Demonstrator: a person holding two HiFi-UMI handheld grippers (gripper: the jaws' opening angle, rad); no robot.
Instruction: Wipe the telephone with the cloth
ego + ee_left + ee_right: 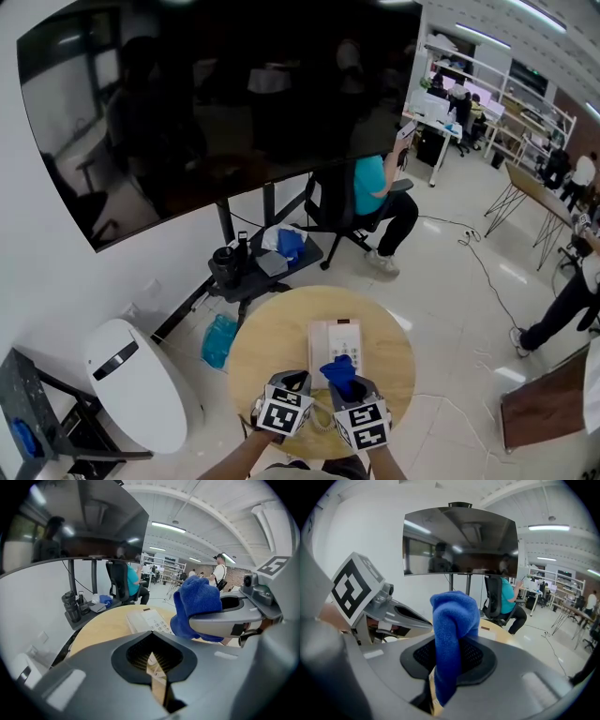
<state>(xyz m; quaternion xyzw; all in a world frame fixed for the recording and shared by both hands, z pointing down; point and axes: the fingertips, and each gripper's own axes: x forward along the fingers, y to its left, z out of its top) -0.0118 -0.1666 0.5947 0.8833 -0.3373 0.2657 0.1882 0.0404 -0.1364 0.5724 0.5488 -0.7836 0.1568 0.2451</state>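
Observation:
A white telephone point(335, 345) lies on the round wooden table point(272, 342); its keypad point(149, 620) also shows in the left gripper view. My right gripper point(349, 386) is shut on a blue cloth point(452, 634), which bunches up above its jaws just over the phone's near end point(338, 373). In the left gripper view the blue cloth point(197, 604) sits to the right, beside the phone. My left gripper point(291, 384) hovers at the table's near edge, left of the phone, shut with nothing between its jaws point(152, 660).
A big dark screen point(216, 103) on a stand rises behind the table. A low shelf with a black canister point(228, 264) and a blue rag stands beyond it. A person in teal sits on an office chair point(361, 211). A white rounded device point(136, 384) stands left.

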